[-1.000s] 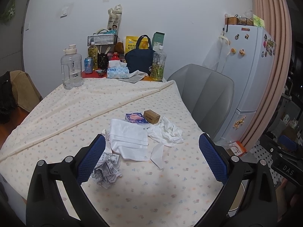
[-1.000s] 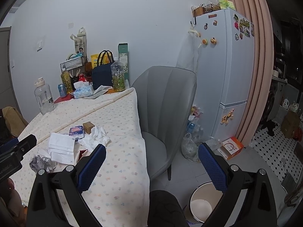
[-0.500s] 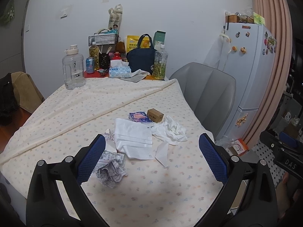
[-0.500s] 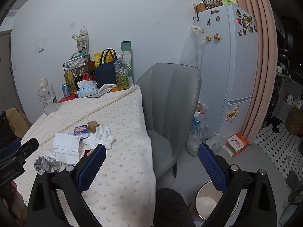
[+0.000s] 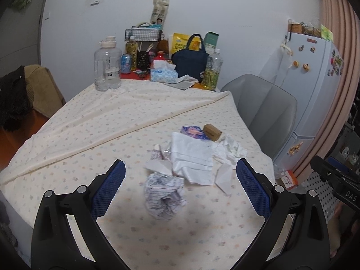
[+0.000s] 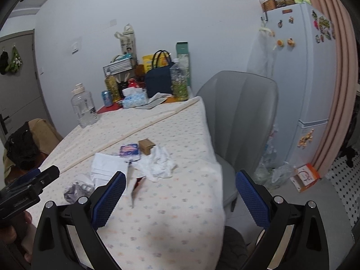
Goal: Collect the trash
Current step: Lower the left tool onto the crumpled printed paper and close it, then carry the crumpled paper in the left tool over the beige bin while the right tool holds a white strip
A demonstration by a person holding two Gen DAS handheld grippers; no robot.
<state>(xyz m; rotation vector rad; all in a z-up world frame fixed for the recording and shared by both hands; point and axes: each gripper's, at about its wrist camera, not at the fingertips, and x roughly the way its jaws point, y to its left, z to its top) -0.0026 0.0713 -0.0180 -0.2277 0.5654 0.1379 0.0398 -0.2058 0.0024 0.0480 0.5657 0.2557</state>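
Note:
Trash lies in a loose heap on the patterned tablecloth (image 5: pixel 94 135). A crumpled printed paper ball (image 5: pixel 164 198) sits nearest, between the open fingers of my left gripper (image 5: pixel 180 189) and a little beyond them. Behind it lie a flat white napkin (image 5: pixel 191 155), a crumpled white tissue (image 5: pixel 229 151), a small brown box (image 5: pixel 212 131) and a purple packet (image 5: pixel 193 132). My right gripper (image 6: pixel 180 198) is open over the table's right edge, with the crumpled tissue (image 6: pixel 157 163), brown box (image 6: pixel 146 146) and purple packet (image 6: pixel 129 150) ahead on its left.
A large water jug (image 5: pixel 108 67), can, tissue box (image 5: pixel 163 74), navy bag (image 5: pixel 190 63) and bottle stand at the table's far end. A grey chair (image 6: pixel 243 117) is right of the table, then a white fridge (image 6: pixel 303 78). A plastic bag and orange box (image 6: pixel 306 176) lie on the floor.
Both grippers have shifted right and closer to the table. The paper ball now sits centred between the left fingers. The floor bin has left the right wrist view. Both stay open.

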